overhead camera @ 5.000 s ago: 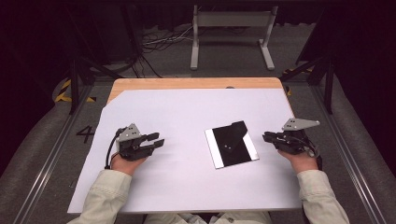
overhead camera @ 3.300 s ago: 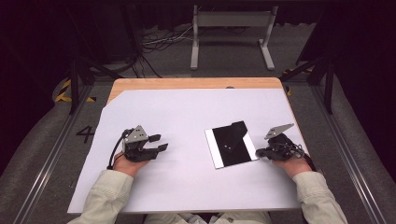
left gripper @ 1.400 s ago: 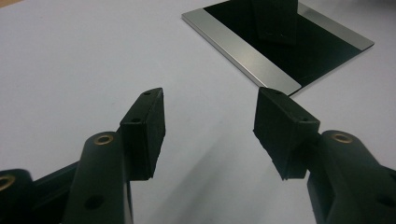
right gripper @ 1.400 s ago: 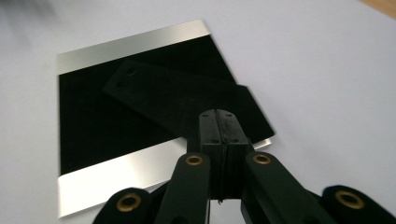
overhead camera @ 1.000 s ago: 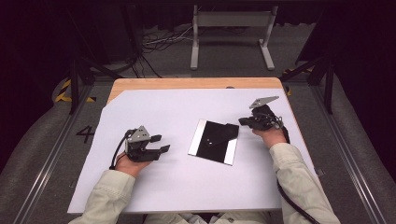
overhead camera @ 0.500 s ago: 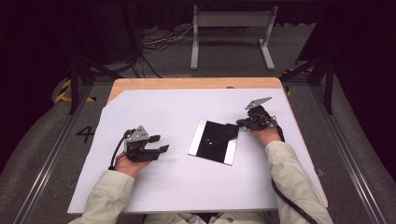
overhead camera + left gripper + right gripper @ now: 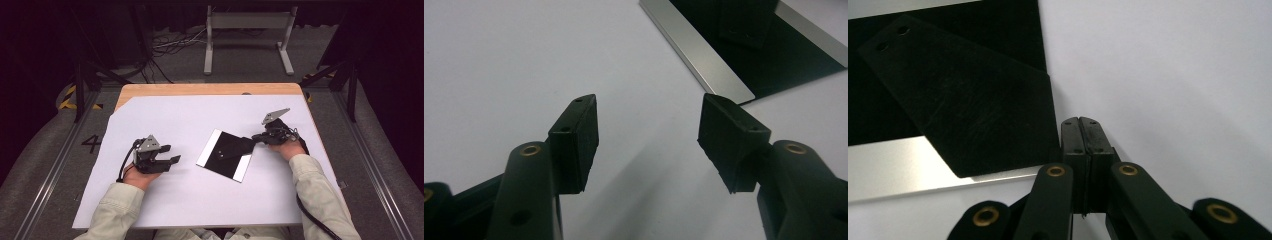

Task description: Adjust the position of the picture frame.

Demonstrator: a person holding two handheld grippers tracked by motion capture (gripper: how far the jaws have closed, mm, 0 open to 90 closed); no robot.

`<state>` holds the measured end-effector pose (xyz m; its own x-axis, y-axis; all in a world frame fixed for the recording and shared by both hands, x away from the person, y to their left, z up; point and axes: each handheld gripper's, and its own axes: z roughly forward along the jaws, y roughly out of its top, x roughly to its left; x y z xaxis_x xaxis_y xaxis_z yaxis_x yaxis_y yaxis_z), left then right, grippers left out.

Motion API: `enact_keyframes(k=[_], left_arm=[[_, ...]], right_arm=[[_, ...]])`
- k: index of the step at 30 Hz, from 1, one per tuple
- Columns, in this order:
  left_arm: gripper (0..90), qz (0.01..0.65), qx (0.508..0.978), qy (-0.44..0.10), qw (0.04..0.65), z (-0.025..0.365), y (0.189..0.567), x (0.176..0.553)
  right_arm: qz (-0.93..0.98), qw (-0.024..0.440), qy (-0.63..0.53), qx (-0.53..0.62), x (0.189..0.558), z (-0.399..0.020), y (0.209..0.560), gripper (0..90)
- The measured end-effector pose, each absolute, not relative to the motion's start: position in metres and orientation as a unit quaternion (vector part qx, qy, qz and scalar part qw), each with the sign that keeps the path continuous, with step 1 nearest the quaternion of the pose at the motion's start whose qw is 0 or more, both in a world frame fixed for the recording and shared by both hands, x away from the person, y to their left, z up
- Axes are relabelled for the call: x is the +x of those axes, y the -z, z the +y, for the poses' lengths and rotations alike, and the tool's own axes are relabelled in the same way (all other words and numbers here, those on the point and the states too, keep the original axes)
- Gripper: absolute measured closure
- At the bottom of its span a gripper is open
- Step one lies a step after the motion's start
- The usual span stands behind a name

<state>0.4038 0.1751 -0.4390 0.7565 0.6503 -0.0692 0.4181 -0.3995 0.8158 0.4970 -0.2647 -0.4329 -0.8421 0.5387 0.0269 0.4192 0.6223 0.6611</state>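
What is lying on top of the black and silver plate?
A flat black flap with two small holes lies across the plate, one corner past its edge beside the shut right tool. The plate surface under it is hidden.

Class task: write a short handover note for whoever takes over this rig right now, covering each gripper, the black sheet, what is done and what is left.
Left gripper: open, holding nothing, resting on the white table cover apart from the sheet.
Right gripper: fingers shut, at the black sheet's right corner, beside its raised black flap; whether it pinches the flap is unclear.
Done: the flap lies folded over the sheet.
Left: likely finishing the fold.
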Motion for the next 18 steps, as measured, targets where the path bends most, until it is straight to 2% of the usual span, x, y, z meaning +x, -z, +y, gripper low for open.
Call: enact_keyframes(k=[6,13,18], left_arm=[[43.5,0.336,0.824,-0.129,0.437,0.179,0.438,0.405],[52.3,0.351,0.829,-0.119,0.420,0.180,0.435,0.405],[67.9,0.361,0.837,-0.117,0.395,0.179,0.435,0.405]], right_arm=[[0.913,0.083,-0.322,0.237,0.481,-0.258,0.430,90.0],[0.926,0.080,-0.304,0.207,0.458,-0.250,0.428,90.0],[0.929,0.086,-0.299,0.199,0.444,-0.245,0.427,90.0]])
